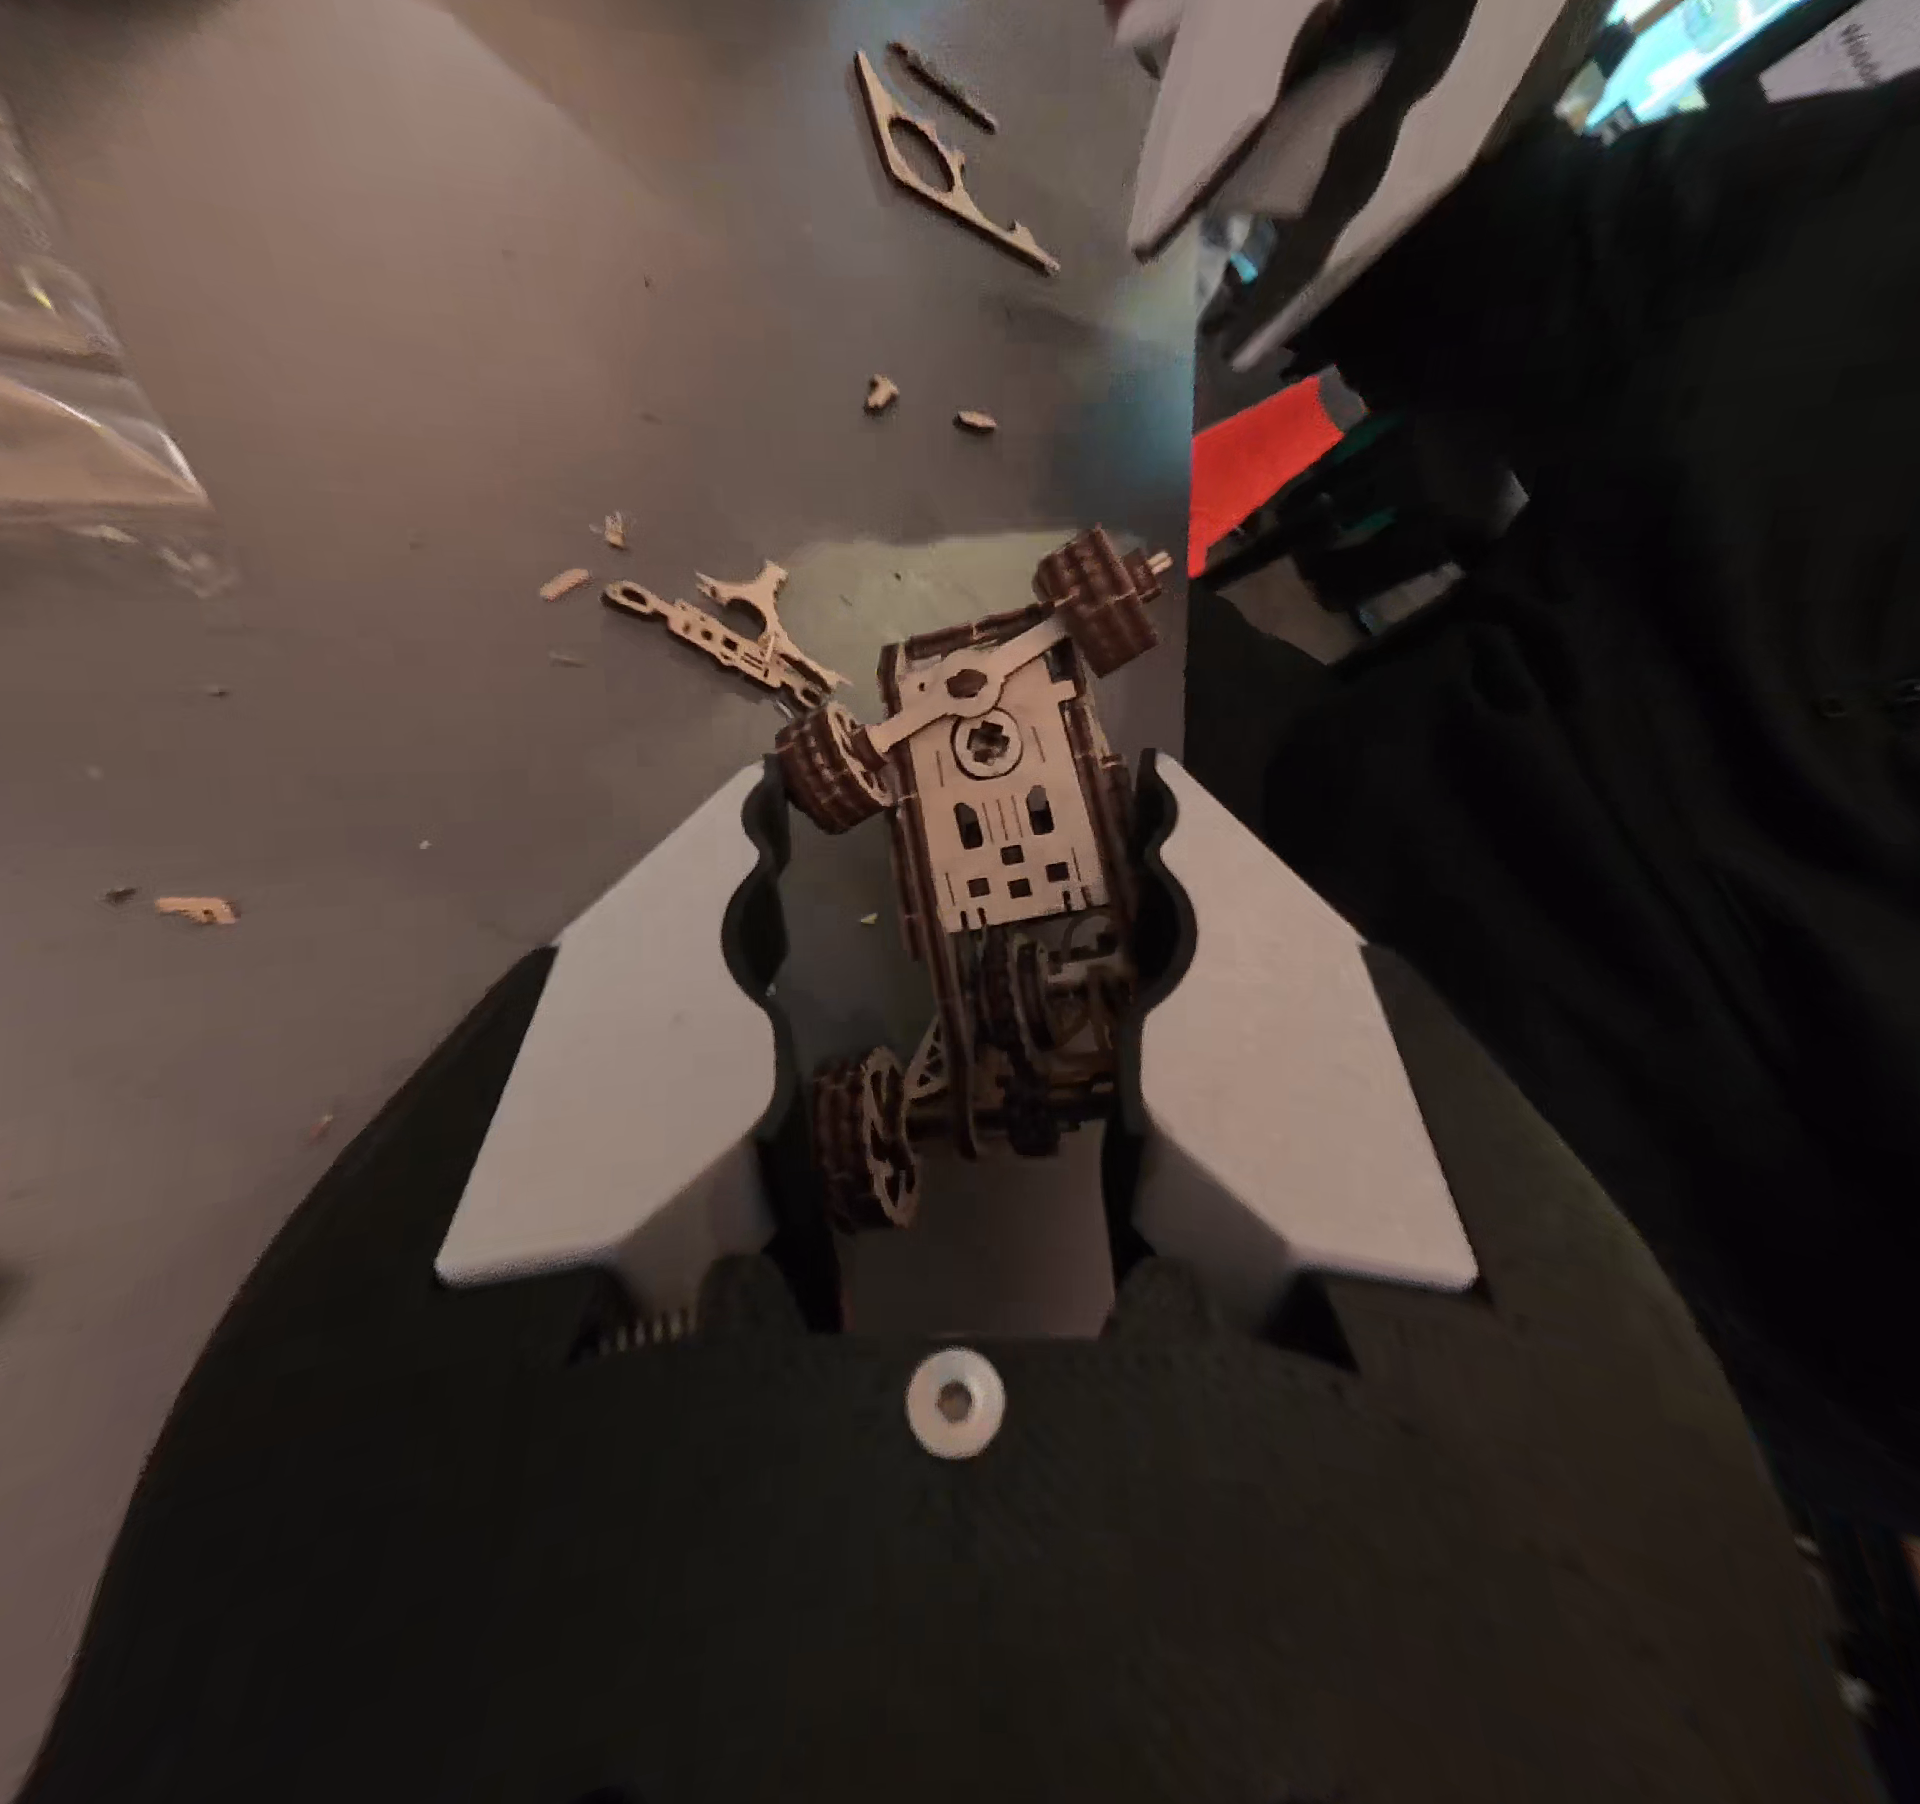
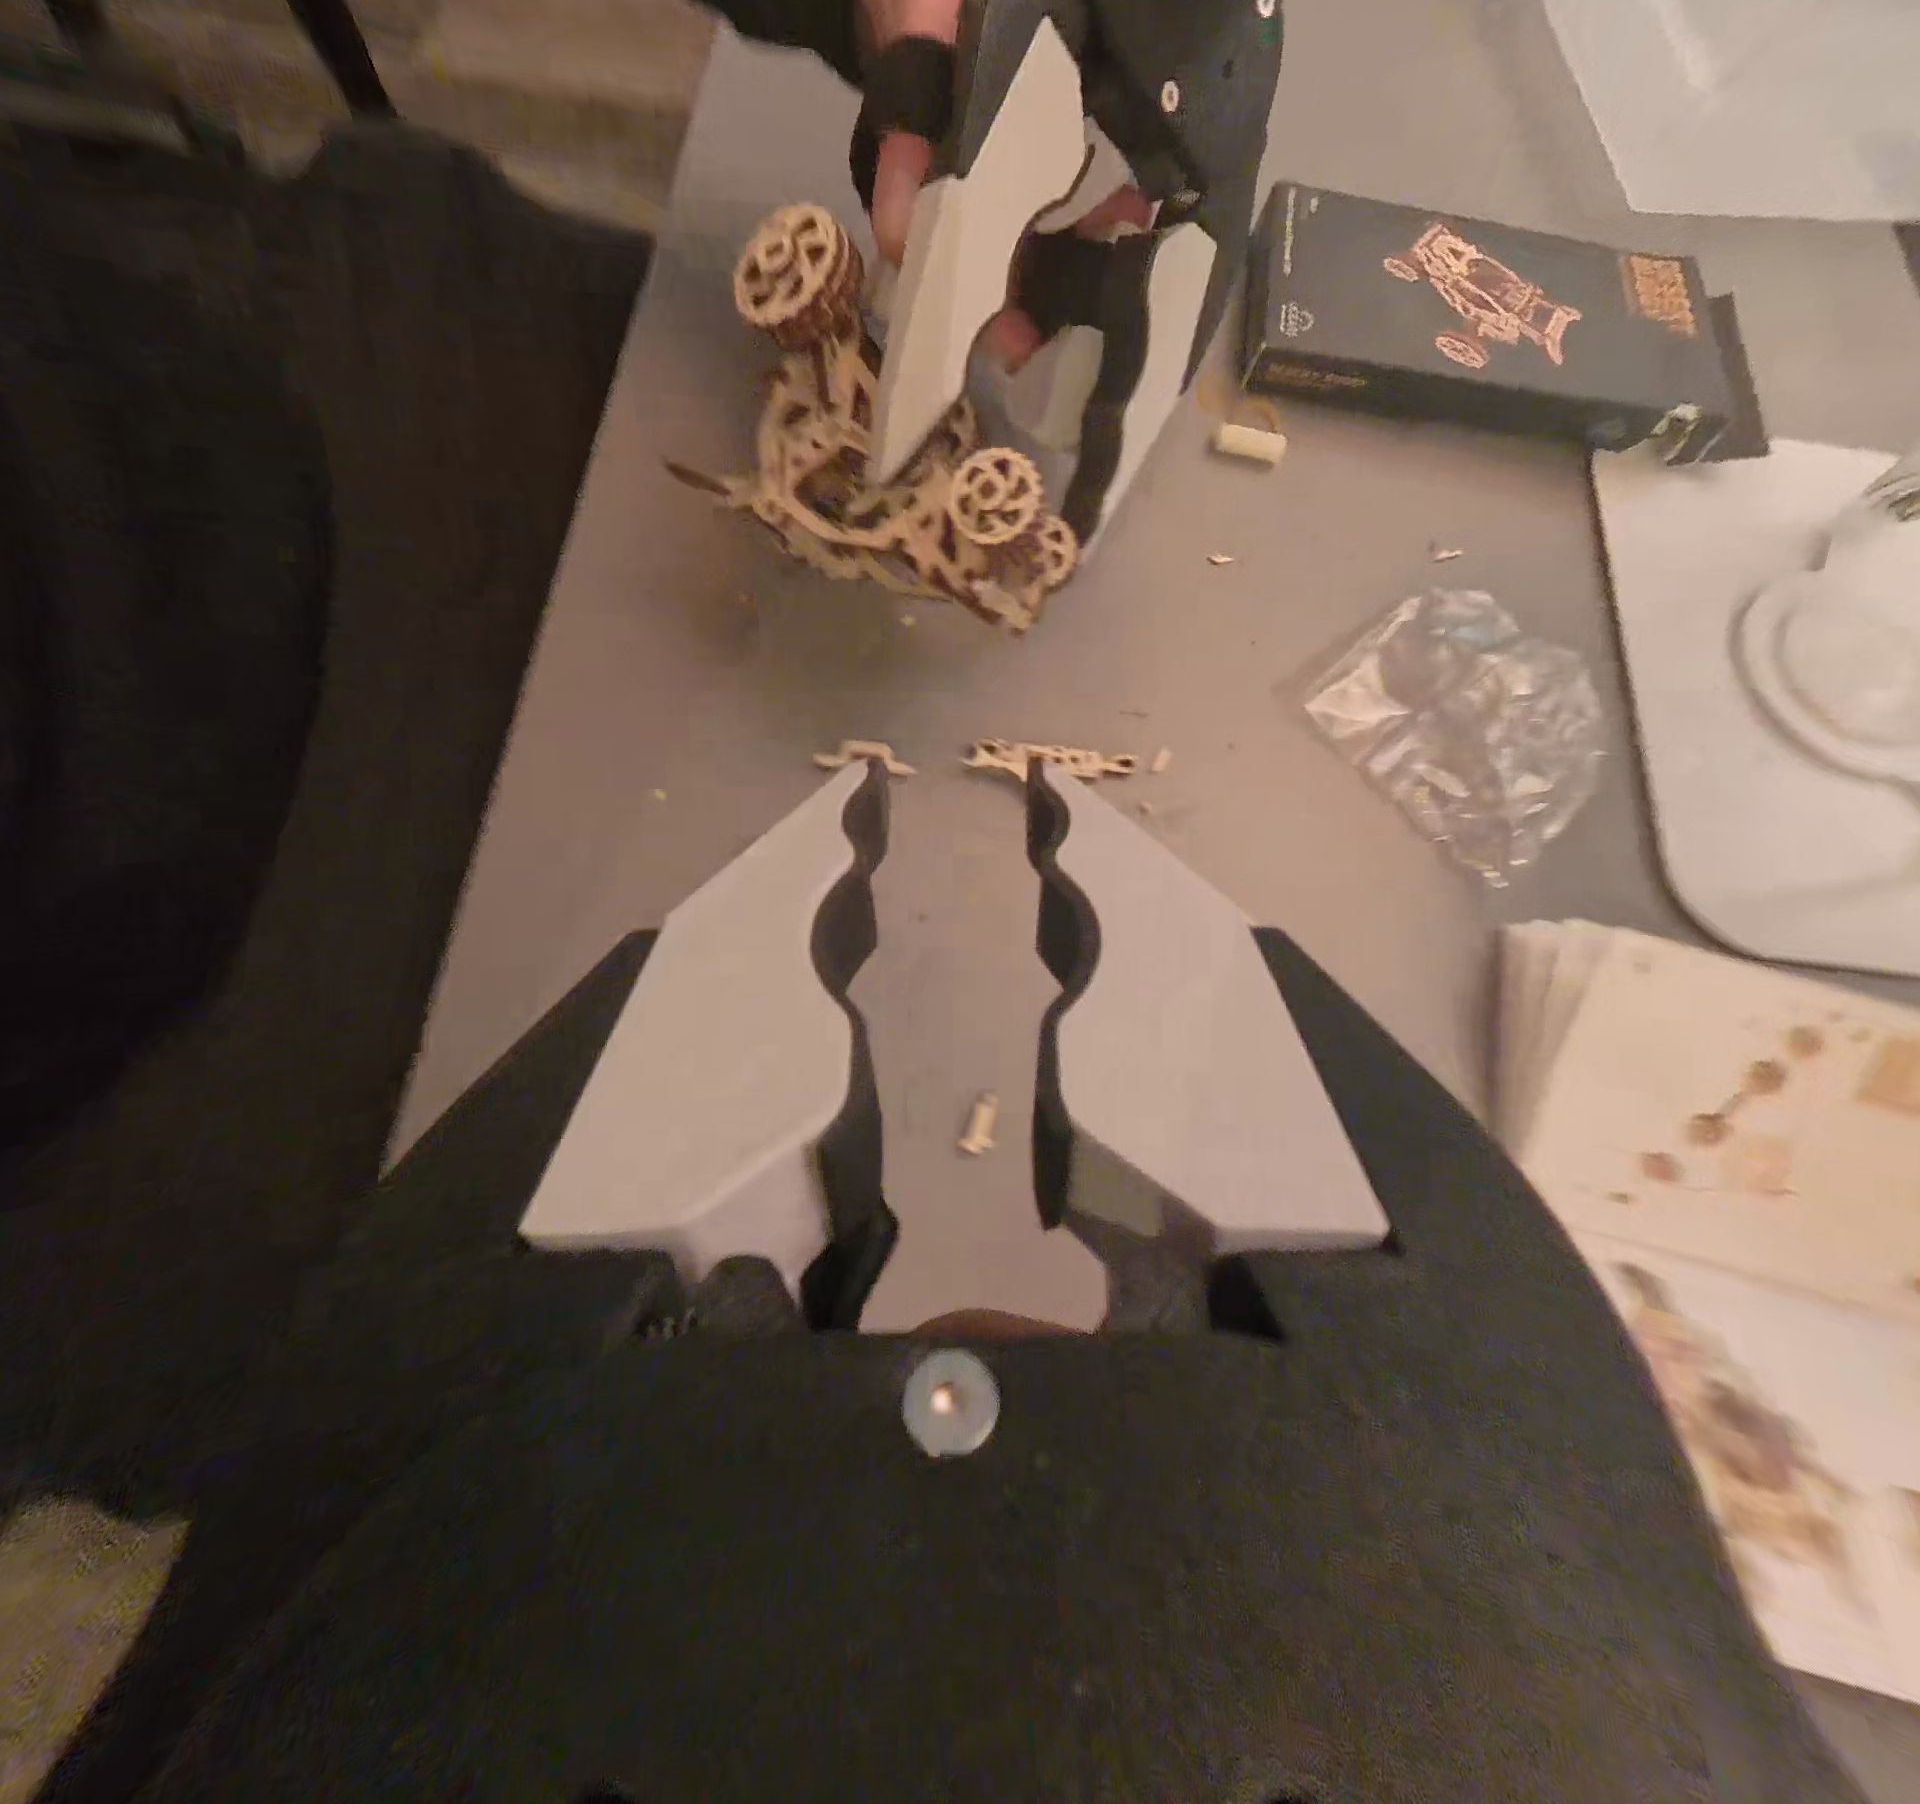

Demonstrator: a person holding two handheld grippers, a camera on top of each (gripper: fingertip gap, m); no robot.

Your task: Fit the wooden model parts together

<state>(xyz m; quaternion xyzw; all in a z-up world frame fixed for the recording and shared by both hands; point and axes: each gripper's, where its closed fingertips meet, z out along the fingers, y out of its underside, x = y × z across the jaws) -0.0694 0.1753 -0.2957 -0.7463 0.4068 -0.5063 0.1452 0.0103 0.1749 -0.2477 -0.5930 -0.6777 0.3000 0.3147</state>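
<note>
In the right wrist view the wooden model [image 2: 883, 466] sits on the desk [image 2: 644, 694] beyond two flat wooden parts [image 2: 1049, 760]; the box [image 2: 1475, 320] lies right of it (plastic bag [image 2: 1455, 715] nearer); instruction sheets [image 2: 1714, 1131] nearest right.

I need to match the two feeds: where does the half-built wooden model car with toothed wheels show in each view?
Left wrist view: the wooden model car sits centre frame, between the left gripper fingers.
Right wrist view: upper centre-left, on the grey table, under the far gripper.
Shared landmark: the flat lattice wooden strip beside the model.
</note>
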